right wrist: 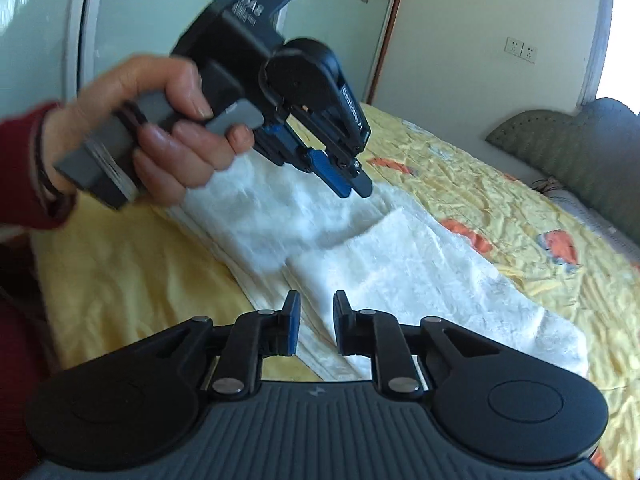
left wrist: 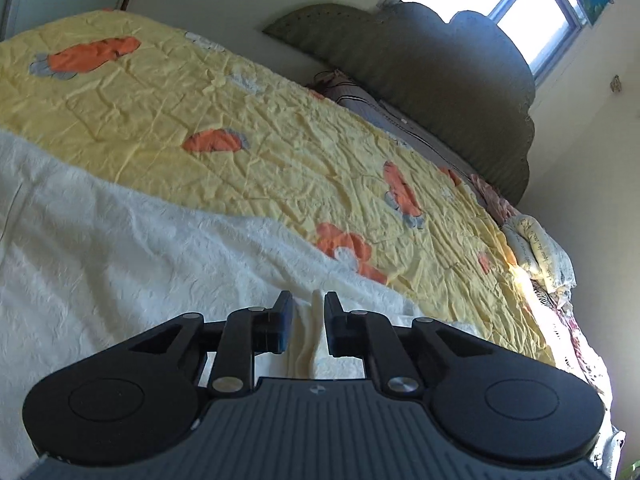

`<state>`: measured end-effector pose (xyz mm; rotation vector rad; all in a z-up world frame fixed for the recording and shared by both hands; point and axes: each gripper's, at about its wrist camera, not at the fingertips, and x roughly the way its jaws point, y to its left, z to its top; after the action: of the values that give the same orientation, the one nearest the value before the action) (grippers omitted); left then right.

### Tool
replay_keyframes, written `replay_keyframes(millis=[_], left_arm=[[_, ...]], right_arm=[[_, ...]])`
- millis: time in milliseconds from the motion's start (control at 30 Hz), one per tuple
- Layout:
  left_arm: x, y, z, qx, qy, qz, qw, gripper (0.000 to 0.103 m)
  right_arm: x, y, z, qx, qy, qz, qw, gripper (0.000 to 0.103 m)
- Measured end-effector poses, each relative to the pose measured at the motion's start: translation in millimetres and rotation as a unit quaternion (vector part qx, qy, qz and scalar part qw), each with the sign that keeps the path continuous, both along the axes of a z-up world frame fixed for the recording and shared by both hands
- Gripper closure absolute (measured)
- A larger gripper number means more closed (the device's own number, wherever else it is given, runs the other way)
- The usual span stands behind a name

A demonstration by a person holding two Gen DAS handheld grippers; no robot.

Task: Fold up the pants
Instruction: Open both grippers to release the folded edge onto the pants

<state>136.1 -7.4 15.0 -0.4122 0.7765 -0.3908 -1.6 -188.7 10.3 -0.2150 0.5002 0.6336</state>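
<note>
Pants [right wrist: 400,248] lie half-folded on bed [right wrist: 500,184]; my left gripper [right wrist: 354,186] and right gripper [right wrist: 316,322] hover narrow, empty; next I grab an edge.

A bed [left wrist: 168,92] under a crinkled yellow quilt [left wrist: 280,152] with orange carrot patches fills the room, a green scalloped headboard [left wrist: 440,92] against the pale wall. Daylight pours through the window [left wrist: 516,0]; two wall sockets [right wrist: 520,50] sit beside a wooden door frame [right wrist: 386,32].

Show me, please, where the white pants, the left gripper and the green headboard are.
white pants [right wrist: 420,264]: right wrist view, on the flat upper layer of cloth.
left gripper [right wrist: 354,188]: right wrist view, between its blue-padded fingertips.
green headboard [left wrist: 432,76]: left wrist view, on the padded front.
</note>
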Motion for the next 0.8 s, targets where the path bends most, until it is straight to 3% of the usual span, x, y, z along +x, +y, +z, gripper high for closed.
replay_keyframes(millis=[33,67,133,167,233,267,333,400,467,567,633,700,733,800], left_arm=[[5,-7,3,0.003,0.003,-0.022,0.9998,0.073],[11,-18,4,0.005,0.01,-0.052,0.9986,0.068],[20,-41,-2,0.017,0.024,-0.098,0.9947,0.064],[25,-54,-10,0.041,0.032,-0.113,0.9923,0.064],[33,-70,-29,0.093,0.046,-0.095,0.9901,0.065],[35,-72,-36,0.108,0.049,-0.083,0.9894,0.072],[26,-68,-37,0.111,0.025,-0.064,0.9914,0.075],[18,-68,-29,0.135,-0.015,-0.055,0.9893,0.075],[18,-73,-27,0.164,-0.032,-0.051,0.9846,0.066],[21,-72,-29,0.173,-0.018,-0.051,0.9834,0.065],[14,-69,-27,0.192,-0.032,-0.042,0.98,0.058],[6,-64,-25,0.222,-0.054,-0.019,0.9734,0.045],[3,-61,-24,0.232,-0.062,-0.009,0.9706,0.037],[-4,-53,-23,0.248,-0.077,0.004,0.9655,0.034]], right_arm=[[6,-8,3,0.033,-0.001,-0.007,0.999,0.064],[12,-12,4,0.053,-0.003,-0.029,0.998,0.062],[24,-8,-2,0.047,0.009,-0.075,0.996,0.062],[29,-2,-8,0.04,0.027,-0.093,0.995,0.062],[42,4,-26,0.035,0.075,-0.097,0.992,0.062],[45,1,-31,0.046,0.081,-0.101,0.99,0.062],[39,-2,-25,0.053,0.083,-0.101,0.99,0.062],[30,-6,-16,0.053,0.057,-0.118,0.99,0.062],[31,-12,-15,0.059,0.045,-0.139,0.988,0.062],[48,-15,-33,0.051,0.095,-0.152,0.983,0.061],[45,-18,-32,0.073,0.085,-0.164,0.98,0.06],[42,-22,-26,0.095,0.064,-0.176,0.978,0.06],[40,-23,-22,0.101,0.051,-0.188,0.976,0.057],[47,-27,-20,0.104,0.041,-0.215,0.97,0.047]])
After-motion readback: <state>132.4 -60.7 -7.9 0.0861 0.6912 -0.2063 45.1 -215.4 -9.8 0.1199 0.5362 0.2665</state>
